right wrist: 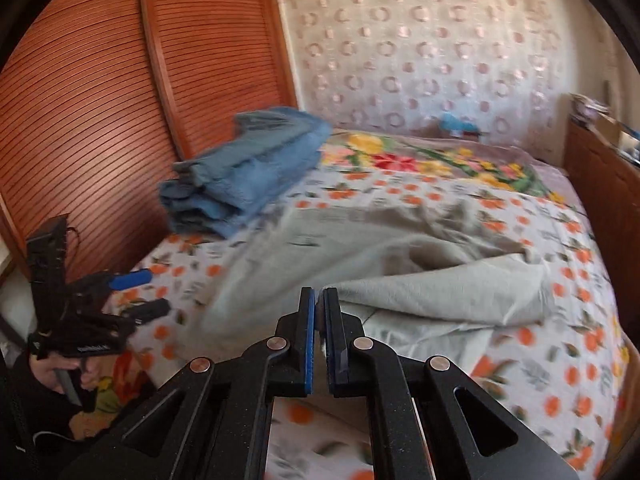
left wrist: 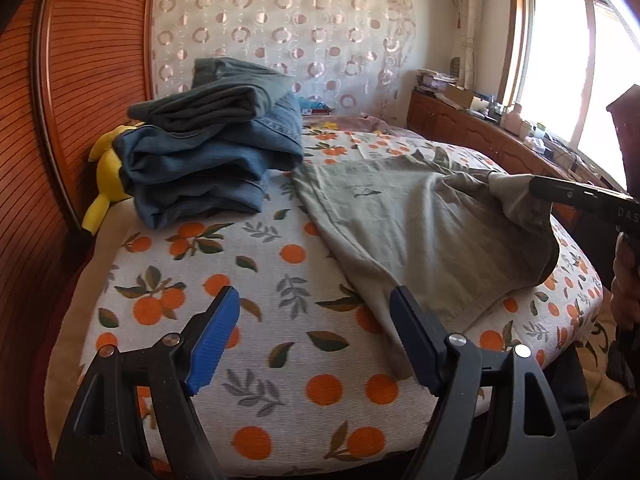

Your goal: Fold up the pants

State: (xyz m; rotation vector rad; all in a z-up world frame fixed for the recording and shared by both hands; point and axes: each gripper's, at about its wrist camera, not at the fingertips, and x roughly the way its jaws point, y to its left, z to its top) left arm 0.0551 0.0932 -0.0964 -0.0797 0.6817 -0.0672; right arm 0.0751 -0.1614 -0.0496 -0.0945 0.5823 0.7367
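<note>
Pants [left wrist: 424, 224]: grey-green, spread over the bed's [left wrist: 280, 360] near half, one end toward the near edge, the other lifted on the right side. Right gripper [right wrist: 319, 320] is clamped on that lifted edge, pads nearly touching with cloth between; likely carrying it across for a fold. Left gripper [left wrist: 312, 320] hangs wide open over the near edge, just left of the pants' hem, holding nothing; probably placed to pin or grab that end. Folded stack [left wrist: 208, 160] sits at the far left by the wardrobe, apart from the pants. Left view shows a yellow plush [left wrist: 105, 176] behind the stack; right view is motion-blurred but alone shows the pinch close up.
</note>
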